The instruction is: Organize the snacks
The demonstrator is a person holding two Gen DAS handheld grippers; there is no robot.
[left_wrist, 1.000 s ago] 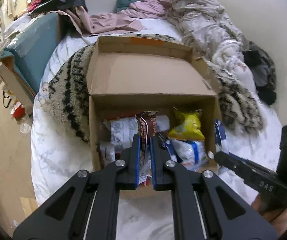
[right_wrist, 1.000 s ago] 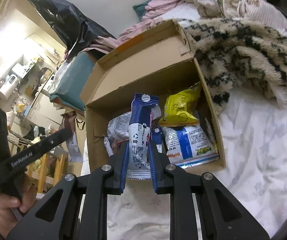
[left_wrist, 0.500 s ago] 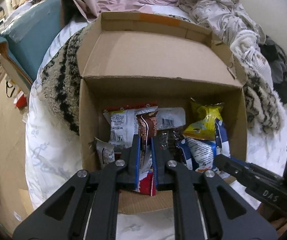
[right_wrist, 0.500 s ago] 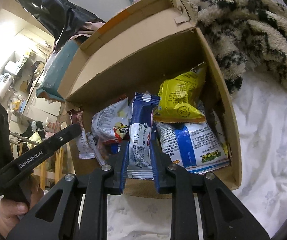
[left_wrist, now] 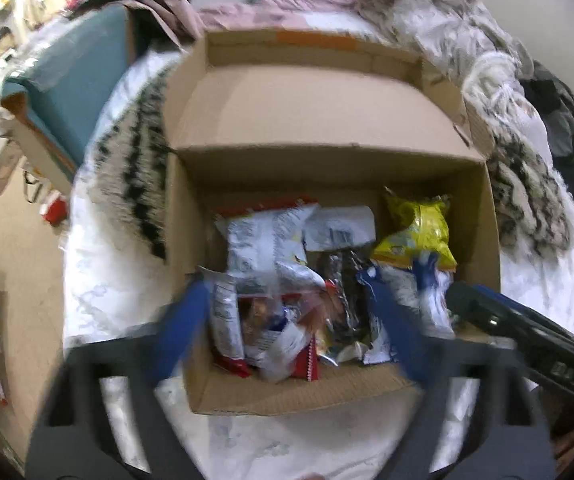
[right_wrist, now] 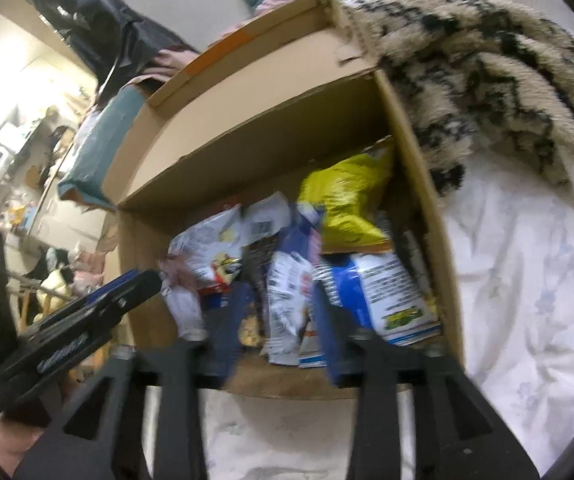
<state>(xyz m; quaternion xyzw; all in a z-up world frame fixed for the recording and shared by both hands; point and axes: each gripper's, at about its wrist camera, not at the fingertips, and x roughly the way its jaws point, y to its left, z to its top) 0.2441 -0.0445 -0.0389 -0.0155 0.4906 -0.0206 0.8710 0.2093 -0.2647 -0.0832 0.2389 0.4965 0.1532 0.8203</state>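
Left wrist view: my left tool (left_wrist: 287, 312) has just been opening, jaws wide over the cardboard box (left_wrist: 327, 396) on the bed (left_wrist: 99, 292). Crinkled snack packets (left_wrist: 271, 248) lie heaped inside, a yellow bag (left_wrist: 415, 232) at 2 o'clock.

Right wrist view: my right tool (right_wrist: 279, 312) has just spread too; the blue-and-white packet (right_wrist: 287, 300) between its jaws looks released, though blurred.

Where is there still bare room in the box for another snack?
Bare floor shows only in the cardboard box along its back wall, left of the yellow bag, and in a strip by the left wall. The front and right are crowded with overlapping packets, under both open hand-held grippers.
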